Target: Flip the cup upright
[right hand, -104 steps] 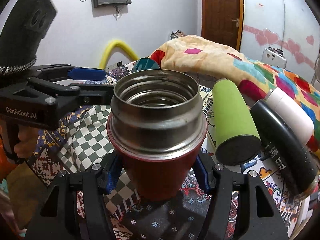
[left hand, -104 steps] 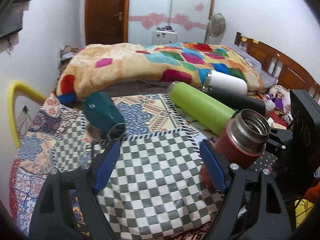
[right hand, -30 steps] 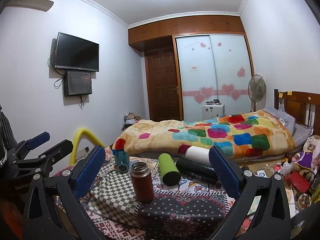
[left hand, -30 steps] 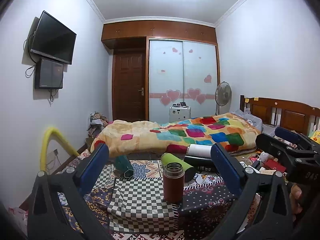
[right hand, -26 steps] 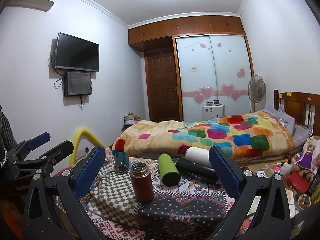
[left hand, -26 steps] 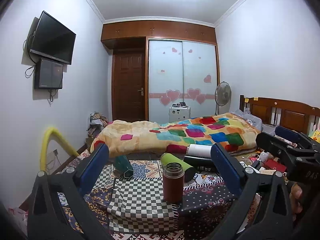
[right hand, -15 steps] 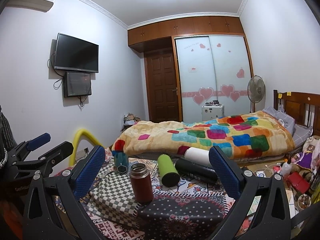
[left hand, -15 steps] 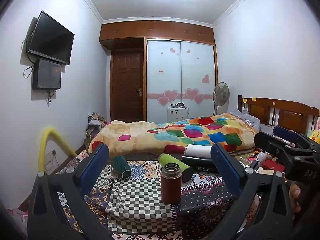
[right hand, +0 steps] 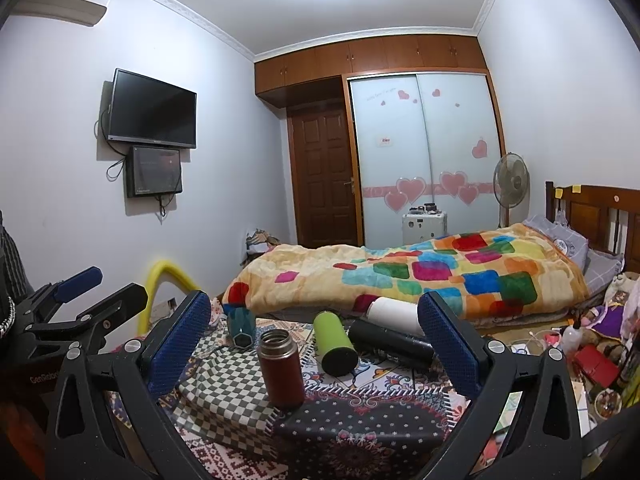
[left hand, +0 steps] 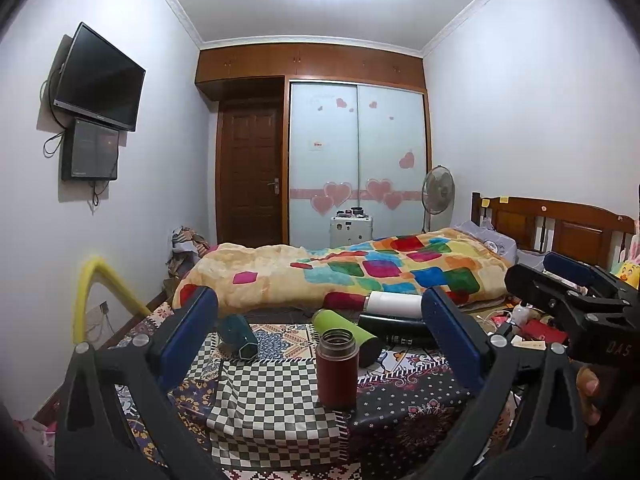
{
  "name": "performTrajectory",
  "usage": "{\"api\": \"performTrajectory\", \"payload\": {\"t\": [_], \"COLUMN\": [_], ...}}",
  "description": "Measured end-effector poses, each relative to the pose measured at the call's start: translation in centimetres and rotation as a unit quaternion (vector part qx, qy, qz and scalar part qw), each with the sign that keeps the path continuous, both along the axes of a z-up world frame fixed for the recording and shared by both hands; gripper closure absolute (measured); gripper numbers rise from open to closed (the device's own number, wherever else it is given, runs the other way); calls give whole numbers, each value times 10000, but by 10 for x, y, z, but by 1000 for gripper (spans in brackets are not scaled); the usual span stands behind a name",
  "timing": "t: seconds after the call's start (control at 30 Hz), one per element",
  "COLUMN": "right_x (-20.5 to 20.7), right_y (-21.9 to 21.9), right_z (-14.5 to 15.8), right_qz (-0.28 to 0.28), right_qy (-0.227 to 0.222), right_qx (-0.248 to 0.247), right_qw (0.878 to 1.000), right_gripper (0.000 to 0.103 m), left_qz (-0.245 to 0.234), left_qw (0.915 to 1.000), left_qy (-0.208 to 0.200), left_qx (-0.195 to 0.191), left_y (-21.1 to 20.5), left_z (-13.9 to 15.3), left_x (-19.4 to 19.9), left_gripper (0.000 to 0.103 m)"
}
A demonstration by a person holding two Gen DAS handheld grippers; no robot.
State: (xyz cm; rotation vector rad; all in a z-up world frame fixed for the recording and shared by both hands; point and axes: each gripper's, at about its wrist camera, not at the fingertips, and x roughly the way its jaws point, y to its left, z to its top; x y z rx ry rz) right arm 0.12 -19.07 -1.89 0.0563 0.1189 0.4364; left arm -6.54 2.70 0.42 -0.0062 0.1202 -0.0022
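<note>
A dark red steel cup stands upright, mouth up, on the patterned cloth surface; it also shows in the right wrist view. My left gripper is open and empty, held well back from the cup. My right gripper is open and empty too, also well back. A teal cup lies on its side to the cup's left, and shows in the right wrist view. A green bottle, a black bottle and a white bottle lie on their sides behind.
A bed with a colourful patchwork blanket lies behind the surface. A yellow curved tube stands at the left. Clutter with red items sits at the right. The other gripper shows at each view's edge.
3.5 s ago my right gripper was shut on the red cup close up. Now the cup stands free and both grippers are open and pulled far back. In the last second almost nothing moved.
</note>
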Motion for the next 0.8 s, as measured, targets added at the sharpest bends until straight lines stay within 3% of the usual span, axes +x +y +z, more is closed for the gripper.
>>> {"api": "performTrajectory", "payload": {"t": [0.8], "right_x": [3], "right_y": [-2], "right_z": [1], "right_qz": [41], "right_qy": [7], "right_qx": [-25], "right_qw": [10000], "right_gripper": [0], "left_qz": [-72], "left_qw": [9999], "left_qy": [25], "left_qx": [-74], "left_y": [0], "left_z": [1], "left_x": [2], "left_gripper": [0]}}
